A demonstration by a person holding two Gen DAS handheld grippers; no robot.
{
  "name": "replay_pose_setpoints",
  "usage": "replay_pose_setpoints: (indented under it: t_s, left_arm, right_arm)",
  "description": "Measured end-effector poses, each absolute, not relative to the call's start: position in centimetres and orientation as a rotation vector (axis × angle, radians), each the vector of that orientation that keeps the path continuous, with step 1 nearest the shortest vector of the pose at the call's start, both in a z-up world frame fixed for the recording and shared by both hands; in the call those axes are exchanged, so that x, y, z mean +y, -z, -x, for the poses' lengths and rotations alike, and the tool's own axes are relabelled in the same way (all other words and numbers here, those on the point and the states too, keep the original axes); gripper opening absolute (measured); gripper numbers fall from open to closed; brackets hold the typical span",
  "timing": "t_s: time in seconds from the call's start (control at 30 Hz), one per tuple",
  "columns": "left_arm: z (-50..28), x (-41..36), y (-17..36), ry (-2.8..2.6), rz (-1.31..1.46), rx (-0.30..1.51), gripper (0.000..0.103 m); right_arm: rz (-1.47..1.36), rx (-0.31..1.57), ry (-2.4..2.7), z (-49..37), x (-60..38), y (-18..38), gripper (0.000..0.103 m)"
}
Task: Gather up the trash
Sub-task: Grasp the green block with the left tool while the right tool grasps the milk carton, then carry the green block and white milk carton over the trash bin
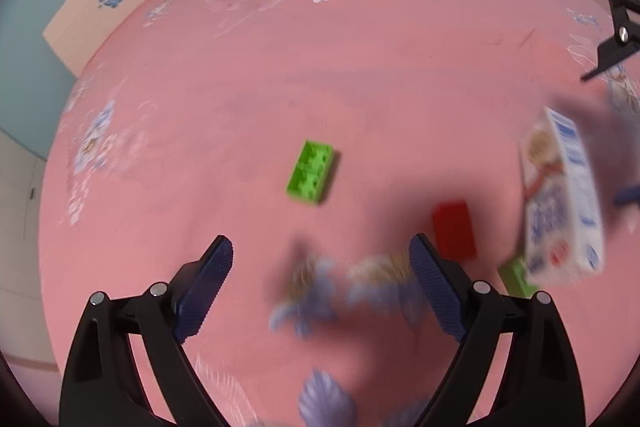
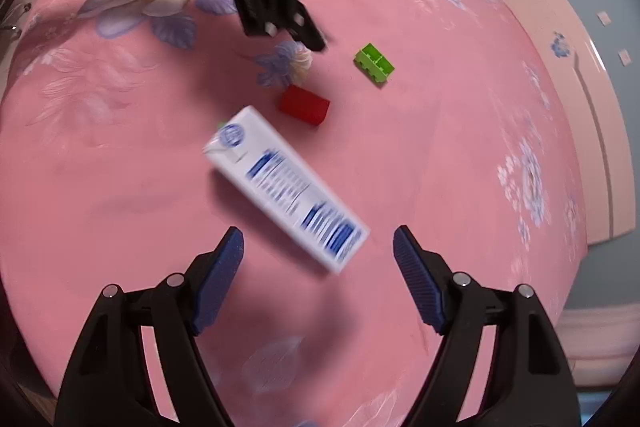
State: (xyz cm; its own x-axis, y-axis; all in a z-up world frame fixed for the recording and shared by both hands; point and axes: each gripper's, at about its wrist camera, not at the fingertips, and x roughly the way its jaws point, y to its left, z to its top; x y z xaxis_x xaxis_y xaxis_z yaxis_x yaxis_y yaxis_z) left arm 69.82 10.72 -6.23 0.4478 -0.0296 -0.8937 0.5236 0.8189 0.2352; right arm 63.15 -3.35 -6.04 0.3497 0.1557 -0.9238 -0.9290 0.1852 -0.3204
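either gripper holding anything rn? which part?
Nothing held. Left gripper and right gripper are both open; the milk carton lies on the bedsheet, ungripped.

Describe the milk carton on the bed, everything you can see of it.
The carton is a tall, slim white box, seemingly coated paperboard, with blue print on its side and a round blue mark near one end; the left wrist view shows a colourful picture on another face. Motion blur hides the text. It lies on its side on the pink floral bedspread, diagonally ahead of the open right tool, whose fingers are not touching it. The red block sits apart beyond its far end.
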Motion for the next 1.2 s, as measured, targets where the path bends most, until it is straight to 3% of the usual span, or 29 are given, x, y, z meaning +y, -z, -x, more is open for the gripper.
replay_pose_setpoints:
  t_s: [0.23,0.43,0.5,0.57,0.9,1.2]
  left_arm:
    - [-73.8,9.8,9.8,0.415,-0.520,1.120,0.091]
    - [-74.7,9.6,11.0,0.472,-0.408,1.159,0.054]
    - [-74.7,9.7,10.8,0.460,-0.382,1.155,0.041]
    - [-74.8,9.9,10.6,0.428,-0.355,1.157,0.024]
    - [-70.7,9.3,8.6,0.263,-0.307,1.068,0.024]
    - [-60.5,8.5,-1.5,0.198,-0.306,0.915,0.024]
  right_arm:
    - [1.079,0.962,-1.060,-65.4,-1.3,9.1,0.076]
    - [1.005,1.045,-1.096,-66.2,-0.9,10.8,0.063]
    - [0.970,1.063,-1.085,-66.3,-1.3,11.0,0.048]
    - [0.951,1.061,-1.033,-66.3,-1.7,11.2,0.045]
    - [0.790,1.014,-0.849,-62.4,-4.0,9.3,0.040]
    - [0.640,0.902,-0.706,-54.7,-6.8,-0.1,0.040]
